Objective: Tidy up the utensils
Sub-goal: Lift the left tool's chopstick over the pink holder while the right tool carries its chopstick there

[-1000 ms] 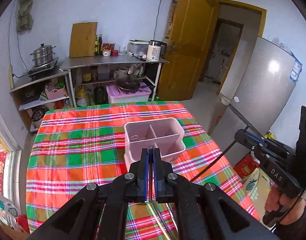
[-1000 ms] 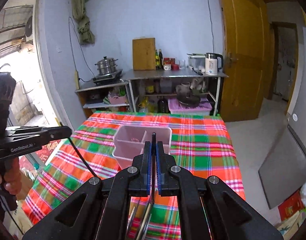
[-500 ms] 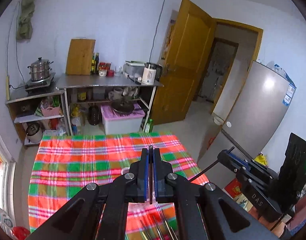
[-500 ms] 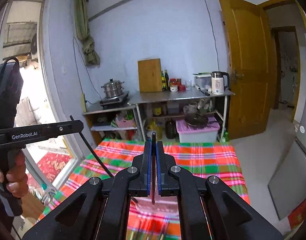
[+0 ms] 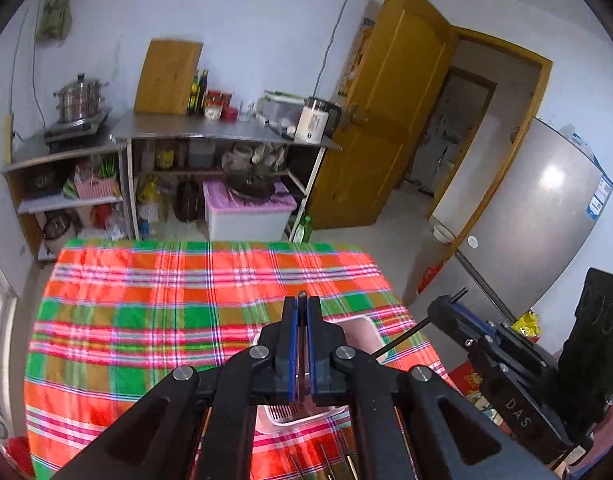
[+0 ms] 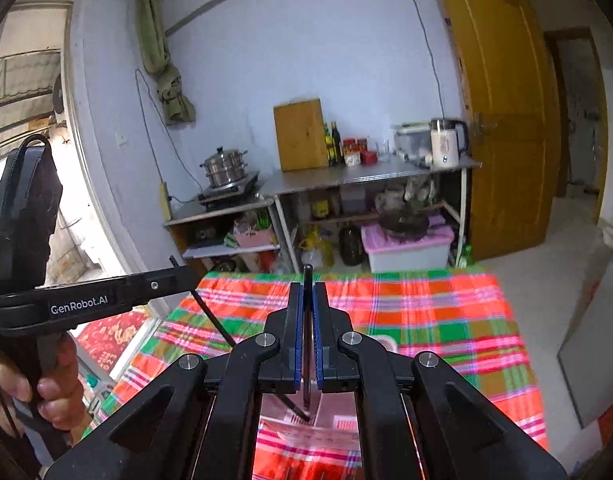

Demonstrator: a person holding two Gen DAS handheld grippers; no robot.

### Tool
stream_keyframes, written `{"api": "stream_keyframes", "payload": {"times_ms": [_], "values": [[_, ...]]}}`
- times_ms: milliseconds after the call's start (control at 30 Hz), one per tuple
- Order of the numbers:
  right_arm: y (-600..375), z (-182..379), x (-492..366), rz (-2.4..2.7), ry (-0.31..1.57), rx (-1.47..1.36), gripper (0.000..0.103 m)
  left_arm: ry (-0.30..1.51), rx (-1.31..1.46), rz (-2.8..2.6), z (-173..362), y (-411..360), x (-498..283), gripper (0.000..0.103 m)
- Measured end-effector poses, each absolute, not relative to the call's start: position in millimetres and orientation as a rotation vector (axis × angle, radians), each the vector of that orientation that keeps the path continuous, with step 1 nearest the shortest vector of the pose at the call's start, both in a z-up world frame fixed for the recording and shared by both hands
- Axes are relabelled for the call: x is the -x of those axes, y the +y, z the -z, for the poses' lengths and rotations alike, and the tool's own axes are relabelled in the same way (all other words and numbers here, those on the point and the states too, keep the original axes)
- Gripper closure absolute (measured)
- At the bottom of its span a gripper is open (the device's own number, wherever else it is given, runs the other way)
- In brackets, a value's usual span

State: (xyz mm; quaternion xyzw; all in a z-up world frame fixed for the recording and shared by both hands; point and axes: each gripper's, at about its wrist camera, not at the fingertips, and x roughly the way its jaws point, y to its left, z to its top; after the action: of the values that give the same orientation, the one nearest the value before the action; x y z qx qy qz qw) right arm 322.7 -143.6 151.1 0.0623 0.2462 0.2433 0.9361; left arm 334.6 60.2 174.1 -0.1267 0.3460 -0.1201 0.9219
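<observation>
Right wrist view: my right hand-held gripper [image 6: 305, 304] is clamped on a thin dark chopstick [image 6: 307, 280], held upright over the pink plastic divided utensil holder [image 6: 338, 412] for dropping in; my left hand-held gripper [image 5: 302, 312] likewise pinches a thin dark stick [image 5: 302, 294].

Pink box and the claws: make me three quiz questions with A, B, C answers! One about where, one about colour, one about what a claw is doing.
1. Where is the box?
A. on the floor
B. on the checked tablecloth
C. on the metal shelf

2. What colour is the box?
A. pink
B. blue
C. black

3. What is the left claw doing?
A. gaping wide open
B. squeezing a spoon
C. pinching one chopstick

Answers:
1 B, the checked cloth shows all around it.
2 A, its walls are pale pink.
3 C, a thin dark stick sits between its closed blue pads.
</observation>
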Motion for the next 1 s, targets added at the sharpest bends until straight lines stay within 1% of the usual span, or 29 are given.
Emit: {"api": "stream_keyframes", "payload": {"times_ms": [233,367,433,533,600,667,833,933,967,1000], "values": [[-142.7,-110.2,-339.4,-0.504,0.584,-0.154,0.099,0.736,0.293,0.262,-141.1,68.9,-344.6,0.099],[-148.4,-106.7,-340.5,-0.500,0.592,-0.162,0.099,0.711,0.313,0.256,-136.9,77.8,-340.5,0.097],[-150.8,-107.2,-339.6,-0.494,0.597,-0.153,0.099,0.700,0.318,0.243,-138.9,81.5,-337.4,0.094],[-154.8,-111.6,-335.3,-0.484,0.587,-0.140,0.097,0.677,0.315,0.226,-143.7,86.6,-331.3,0.082],[-157.2,-115.7,-332.4,-0.478,0.579,-0.137,0.091,0.662,0.314,0.226,-148.4,88.8,-326.6,0.073],[-160.5,-121.8,-326.7,-0.472,0.565,-0.129,0.090,0.641,0.310,0.207,-155.1,90.1,-317.5,0.071],[-171.7,-138.8,-303.5,-0.463,0.525,-0.110,0.090,0.573,0.277,0.188,-172.8,89.1,-285.5,0.070],[-182.1,-144.6,-283.1,-0.464,0.506,-0.112,0.090,0.542,0.263,0.185,-178.0,85.2,-256.2,0.060],[-185.2,-144.8,-274.1,-0.465,0.501,-0.114,0.090,0.535,0.258,0.186,-176.7,83.3,-247.1,0.055],[-187.3,-144.8,-266.6,-0.462,0.496,-0.110,0.090,0.530,0.255,0.188,-175.4,81.3,-238.7,0.053]]}}
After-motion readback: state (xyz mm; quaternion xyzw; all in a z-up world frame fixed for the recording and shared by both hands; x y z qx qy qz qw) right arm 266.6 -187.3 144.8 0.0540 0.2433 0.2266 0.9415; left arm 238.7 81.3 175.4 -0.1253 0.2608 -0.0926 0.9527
